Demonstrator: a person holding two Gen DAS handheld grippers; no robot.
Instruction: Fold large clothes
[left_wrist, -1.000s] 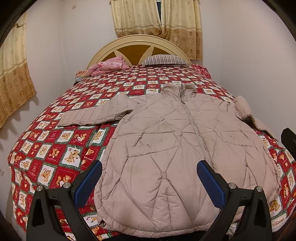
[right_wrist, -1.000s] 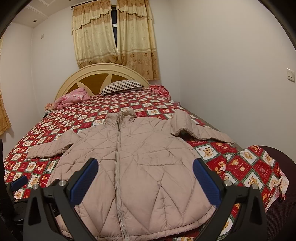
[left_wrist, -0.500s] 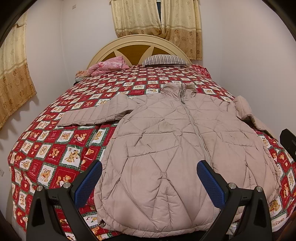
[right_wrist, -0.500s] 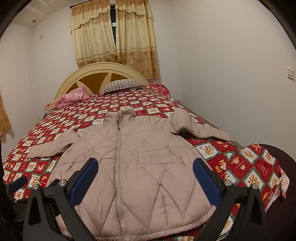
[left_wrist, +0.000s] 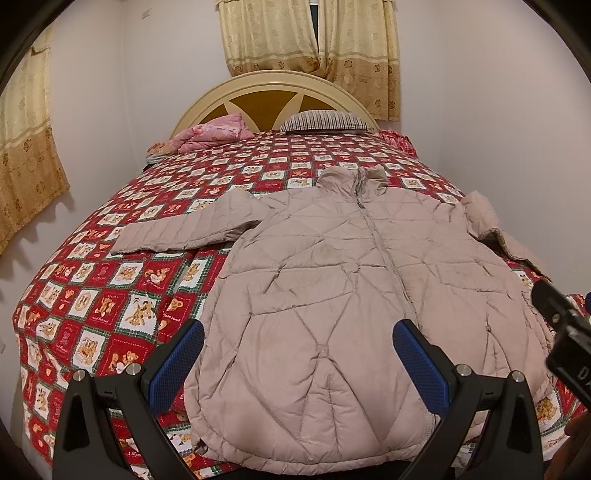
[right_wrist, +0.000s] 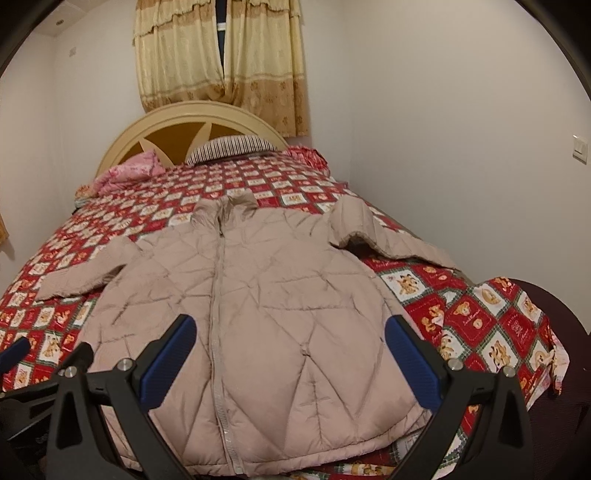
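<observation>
A beige quilted puffer jacket (left_wrist: 332, 280) (right_wrist: 258, 295) lies flat and zipped on the bed, collar toward the headboard. Its left sleeve (left_wrist: 184, 229) stretches out over the quilt; its right sleeve (right_wrist: 369, 236) is bunched and bent near the bed's right edge. My left gripper (left_wrist: 297, 354) hovers open above the hem on the jacket's left half, holding nothing. My right gripper (right_wrist: 290, 349) hovers open above the hem near the zipper, also holding nothing. The right gripper's body shows at the right edge of the left wrist view.
The bed has a red checkered teddy-bear quilt (left_wrist: 92, 302) (right_wrist: 491, 325), a cream headboard (left_wrist: 273, 85), a striped pillow (left_wrist: 325, 120) and a pink bundle (left_wrist: 210, 136). White walls run close along both sides; the right wall (right_wrist: 480, 147) carries a switch. Curtains (right_wrist: 221, 55) hang behind.
The right wrist view has tipped down and moved slightly nearer the jacket. The left gripper has barely moved. Both stayed open; the jacket has not moved.
</observation>
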